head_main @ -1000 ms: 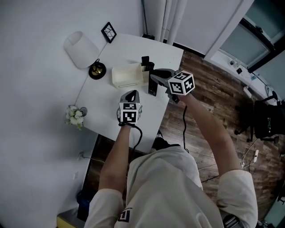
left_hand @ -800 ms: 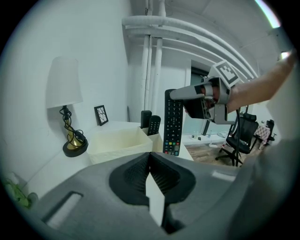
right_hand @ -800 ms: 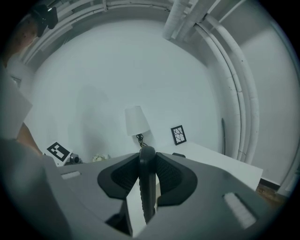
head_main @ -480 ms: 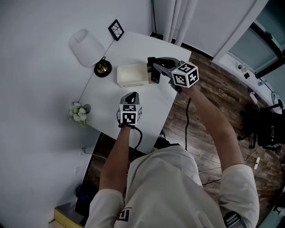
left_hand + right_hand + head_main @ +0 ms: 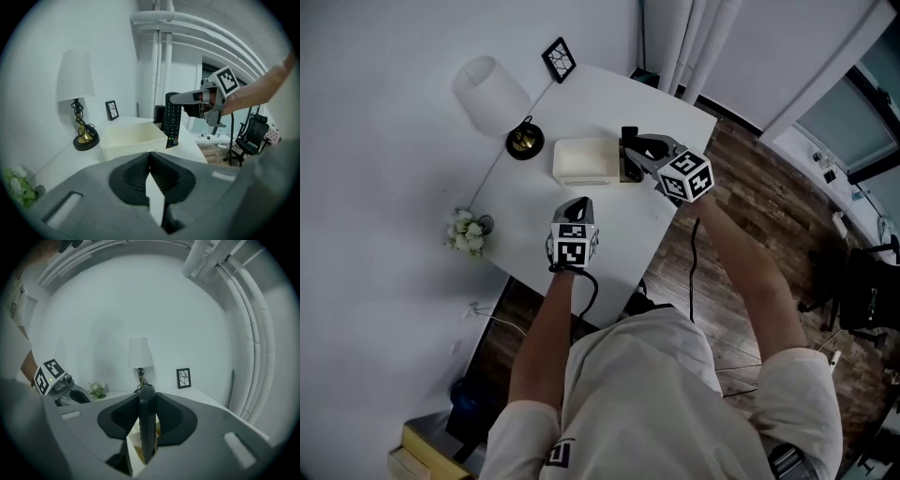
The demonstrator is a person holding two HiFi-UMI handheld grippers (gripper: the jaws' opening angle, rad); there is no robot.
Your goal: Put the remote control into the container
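lamp (image 5: pixel 492 94) with a smooth white cylindrical shade stood on the white counter (image 5: pixel 614 230). left tongs (image 5: pixel 577 201) were pressed together, holding nothing. beyond sat the cream rectangular container (image 5: pixel 584 161). right tongs (image 5: pixel 630 155) clamped the slim black remote control (image 5: pixel 173 119) upright, its lower end at the container's right edge.

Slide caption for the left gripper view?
Shut, empty left gripper faces the right gripper holding the remote control upright at the edge of the cream container, lamp at left.
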